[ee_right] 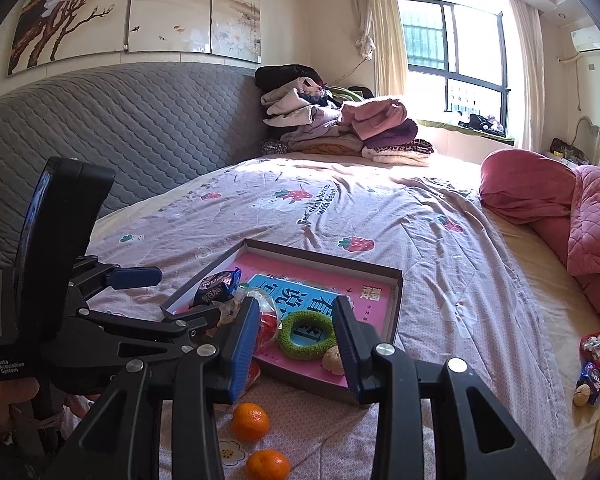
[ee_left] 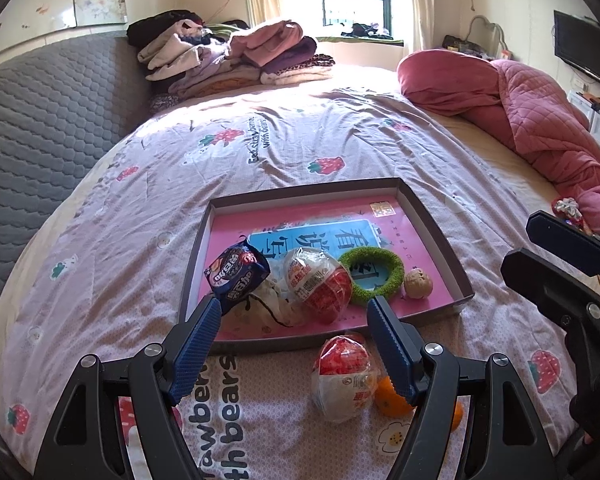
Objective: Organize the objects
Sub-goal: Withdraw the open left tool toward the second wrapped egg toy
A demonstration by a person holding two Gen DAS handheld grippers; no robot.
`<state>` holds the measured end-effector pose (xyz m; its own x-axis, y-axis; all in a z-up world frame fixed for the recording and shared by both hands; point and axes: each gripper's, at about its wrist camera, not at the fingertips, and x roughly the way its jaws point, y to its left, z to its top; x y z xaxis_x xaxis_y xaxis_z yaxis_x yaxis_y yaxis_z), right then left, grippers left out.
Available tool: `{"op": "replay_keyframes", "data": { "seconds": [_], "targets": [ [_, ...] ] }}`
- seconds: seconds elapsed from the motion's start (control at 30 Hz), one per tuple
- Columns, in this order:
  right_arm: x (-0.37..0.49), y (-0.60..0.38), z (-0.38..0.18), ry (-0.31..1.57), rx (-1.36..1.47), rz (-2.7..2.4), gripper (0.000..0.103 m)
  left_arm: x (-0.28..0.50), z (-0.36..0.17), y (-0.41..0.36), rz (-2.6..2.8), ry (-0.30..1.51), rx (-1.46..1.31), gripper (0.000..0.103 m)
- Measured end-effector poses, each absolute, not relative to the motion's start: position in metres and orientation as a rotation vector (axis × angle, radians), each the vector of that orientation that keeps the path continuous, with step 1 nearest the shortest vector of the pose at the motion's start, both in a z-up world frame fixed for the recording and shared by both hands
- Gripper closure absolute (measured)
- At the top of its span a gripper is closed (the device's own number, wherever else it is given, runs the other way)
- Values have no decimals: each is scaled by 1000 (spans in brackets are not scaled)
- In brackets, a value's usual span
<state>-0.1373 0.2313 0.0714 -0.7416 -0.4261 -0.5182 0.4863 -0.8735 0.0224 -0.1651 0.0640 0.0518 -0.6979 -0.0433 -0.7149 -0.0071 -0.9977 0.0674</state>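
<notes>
The shallow brown cardboard tray with a pink printed floor (ee_left: pixel 432 216) lies flat on the strawberry-print bedsheet (ee_left: pixel 300 144). Inside it, from left to right in the left wrist view: a dark blue crinkled snack packet (ee_left: pixel 238 276), a red-and-white foil-wrapped egg-shaped sweet (ee_left: pixel 318 284), a green fuzzy ring (ee_left: pixel 374 276) and a beige walnut (ee_left: pixel 419 284). The packet rests partly on a pale cloth pouch (ee_left: pixel 268 306).

Left gripper (ee_left: pixel 294 308): the blue-padded fingers are spread apart and hold nothing; they hover above the near wall of the tray. A second red-and-white wrapped egg (ee_left: pixel 344 376) lies on the sheet just outside that wall, touching an orange mandarin (ee_left: pixel 392 400).

Right gripper (ee_right: pixel 296 312): the fingers are released, with the ring visible between them. Whether either pad touches the tray cannot be determined from this angle. Two mandarins (ee_right: pixel 251 421) lie on the sheet below this gripper. A pink quilted blanket (ee_right: pixel 596 232) lies well apart at the far right.
</notes>
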Motion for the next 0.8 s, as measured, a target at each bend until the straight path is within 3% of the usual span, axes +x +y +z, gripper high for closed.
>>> {"op": "replay_keyframes", "data": {
  "seconds": [0.8],
  "targets": [
    [-106, 224, 43, 208, 790, -2497, 65, -149, 39, 63, -2865, -125, 1250, 26]
  ]
}}
